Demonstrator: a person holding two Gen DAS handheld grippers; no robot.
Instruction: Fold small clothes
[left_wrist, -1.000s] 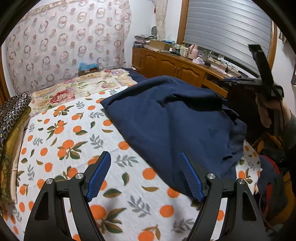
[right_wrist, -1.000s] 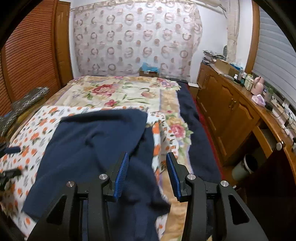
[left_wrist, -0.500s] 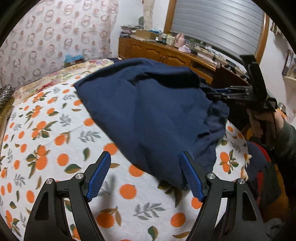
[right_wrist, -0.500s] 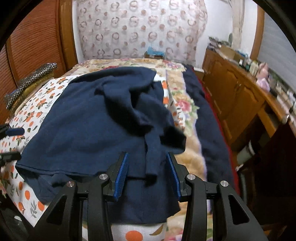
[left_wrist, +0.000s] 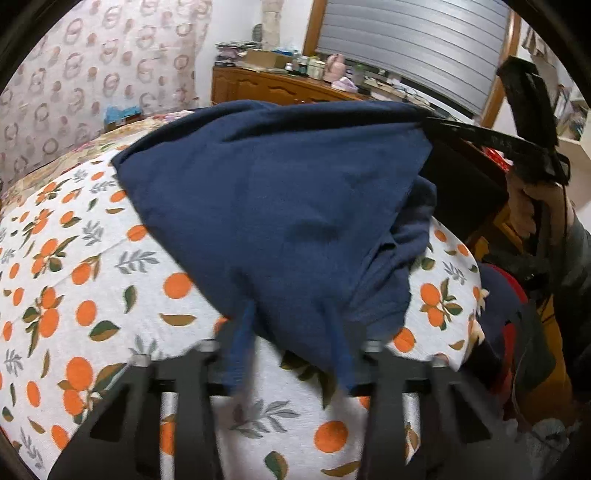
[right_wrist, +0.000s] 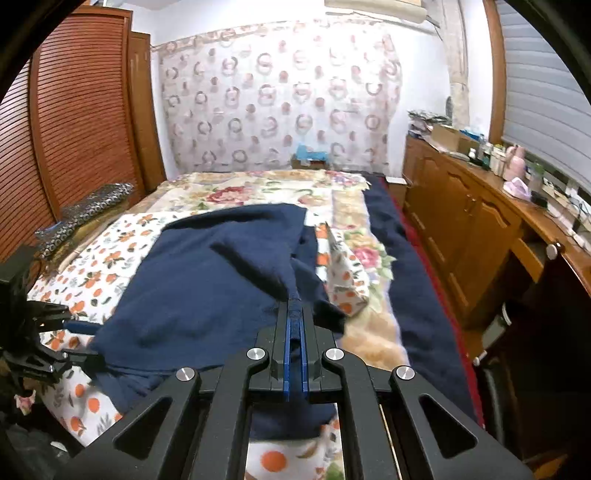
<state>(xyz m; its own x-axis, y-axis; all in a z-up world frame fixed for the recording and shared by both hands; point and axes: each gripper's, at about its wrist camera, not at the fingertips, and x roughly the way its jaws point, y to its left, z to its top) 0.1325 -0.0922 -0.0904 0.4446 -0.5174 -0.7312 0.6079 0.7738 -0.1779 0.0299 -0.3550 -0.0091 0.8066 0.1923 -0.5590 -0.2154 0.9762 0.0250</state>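
A navy blue garment (left_wrist: 280, 206) lies crumpled on the orange-print bed sheet (left_wrist: 92, 266). My left gripper (left_wrist: 291, 350) is at the garment's near corner, its blurred blue fingers partly closed with the cloth between them; whether they pinch it is unclear. My right gripper (right_wrist: 294, 325) is shut on a fold of the navy garment (right_wrist: 207, 280) and lifts it into a ridge. In the left wrist view the right gripper (left_wrist: 443, 123) holds the far edge raised. In the right wrist view the left gripper (right_wrist: 83, 341) sits at the garment's left corner.
The bed carries a floral quilt (right_wrist: 258, 192) and a navy blanket (right_wrist: 417, 280) along its right side. A wooden cabinet (right_wrist: 476, 225) with clutter stands to the right. A patterned fabric roll (right_wrist: 85, 218) lies at the left. A louvred wooden door (right_wrist: 74, 122) is behind.
My right gripper has closed on a fold of the navy garment and raised it. My left gripper has moved onto the garment's near corner and its fingers have narrowed.
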